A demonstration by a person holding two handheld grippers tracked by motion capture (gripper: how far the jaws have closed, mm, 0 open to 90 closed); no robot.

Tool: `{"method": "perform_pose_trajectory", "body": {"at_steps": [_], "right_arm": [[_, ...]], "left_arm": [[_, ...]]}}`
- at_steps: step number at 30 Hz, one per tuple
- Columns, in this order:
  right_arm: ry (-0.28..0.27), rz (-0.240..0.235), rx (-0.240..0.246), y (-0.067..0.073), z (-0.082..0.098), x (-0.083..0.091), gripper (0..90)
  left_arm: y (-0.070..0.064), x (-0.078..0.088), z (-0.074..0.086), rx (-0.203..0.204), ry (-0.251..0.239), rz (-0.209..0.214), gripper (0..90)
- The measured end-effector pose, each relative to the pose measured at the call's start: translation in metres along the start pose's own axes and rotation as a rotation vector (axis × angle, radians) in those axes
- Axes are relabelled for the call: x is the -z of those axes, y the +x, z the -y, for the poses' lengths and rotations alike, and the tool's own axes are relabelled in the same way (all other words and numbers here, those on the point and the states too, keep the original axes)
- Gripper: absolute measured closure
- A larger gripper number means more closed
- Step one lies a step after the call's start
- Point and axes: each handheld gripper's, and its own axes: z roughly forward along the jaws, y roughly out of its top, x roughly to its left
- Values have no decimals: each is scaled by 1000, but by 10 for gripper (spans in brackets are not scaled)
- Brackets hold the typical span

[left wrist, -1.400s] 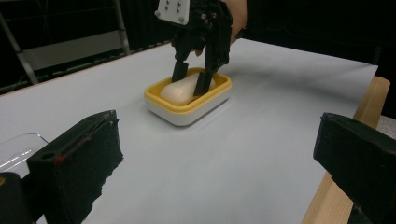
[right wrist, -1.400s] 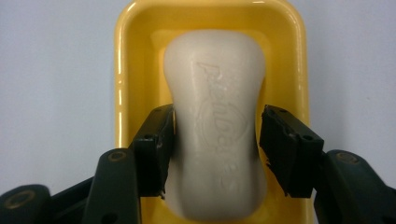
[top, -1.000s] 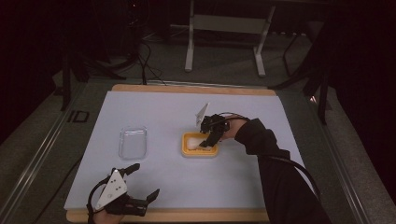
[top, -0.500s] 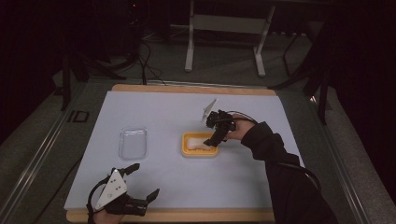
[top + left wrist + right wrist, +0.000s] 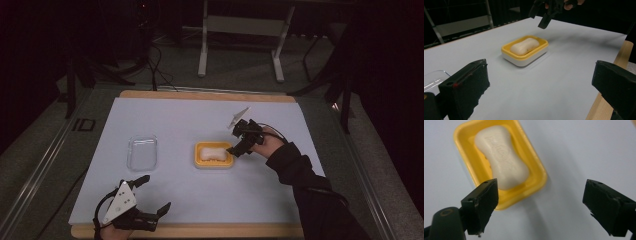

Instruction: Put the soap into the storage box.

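Yellow soap dish (image 5: 213,156) at centre of the white-covered desk (image 5: 200,120), white soap bar (image 5: 212,152) lying inside it. Right tongs (image 5: 239,142) held just beside the dish's right edge, raised off the surface, jaws wide apart, nothing gripped; dish (image 5: 499,162) and bar (image 5: 501,155) seen below them in the right gripper view. Left tongs (image 5: 150,194) near the front left edge of the desk, jaws apart, empty. Clear plastic lid (image 5: 142,152) flat on the desk, left of the dish, well apart from it.
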Motion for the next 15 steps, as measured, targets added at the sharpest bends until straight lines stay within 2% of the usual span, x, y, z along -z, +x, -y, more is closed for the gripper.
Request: {"method": "perform_pose_trajectory", "body": {"at_steps": [1,2,10,15], "right_arm": [[-25,-6,-49,0,6,4,134],[-38,-8,-61,0,9,5,135],[-100,2,-101,10,27,16,136],[-157,14,-158,20,41,22,137]], "left_arm": [[0,0,0,2,0,0,11],[0,0,0,3,1,-1,11],[0,-1,0,3,3,2,12],[0,-1,0,4,2,2,12]]}}
